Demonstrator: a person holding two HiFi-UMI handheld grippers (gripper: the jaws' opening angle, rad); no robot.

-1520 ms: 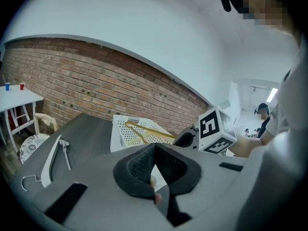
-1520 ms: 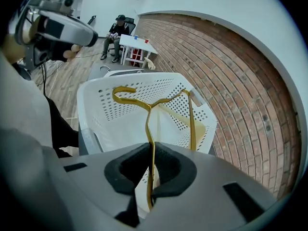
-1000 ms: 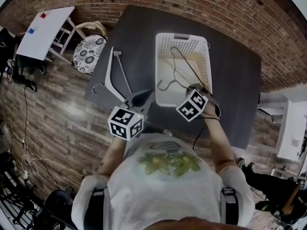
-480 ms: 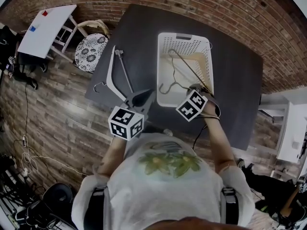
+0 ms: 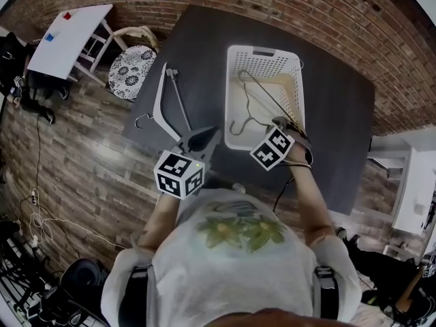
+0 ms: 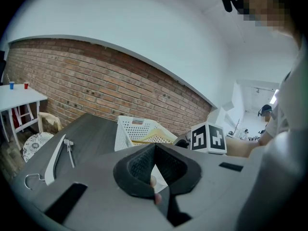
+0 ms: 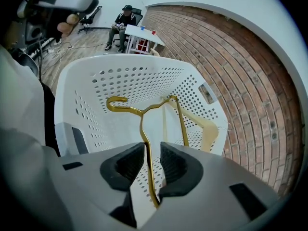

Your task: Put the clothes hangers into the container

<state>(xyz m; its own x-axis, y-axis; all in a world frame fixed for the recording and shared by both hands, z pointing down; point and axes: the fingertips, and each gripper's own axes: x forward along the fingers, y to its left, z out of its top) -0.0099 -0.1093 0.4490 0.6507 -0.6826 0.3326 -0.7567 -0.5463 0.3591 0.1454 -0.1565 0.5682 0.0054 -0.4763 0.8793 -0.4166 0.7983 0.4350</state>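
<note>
Gold hanger loose between just-parted jaws of steeply down-tilted right hand-held gripper

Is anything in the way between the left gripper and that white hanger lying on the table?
Nothing visible does: only bare table shows between the left gripper and the white hanger, which lies off to its left.

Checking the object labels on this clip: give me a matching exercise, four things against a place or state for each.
1 gold hanger
2 white hanger
3 basket
4 left gripper

A shut, empty
B holds a cream hanger
C on the table, left of the basket
D between the right gripper's jaws

Pairs: 1-D, 2-C, 3-B, 4-A.
The right gripper's jaws have just been opening; the gold hanger stands between them, unpinched.
</note>
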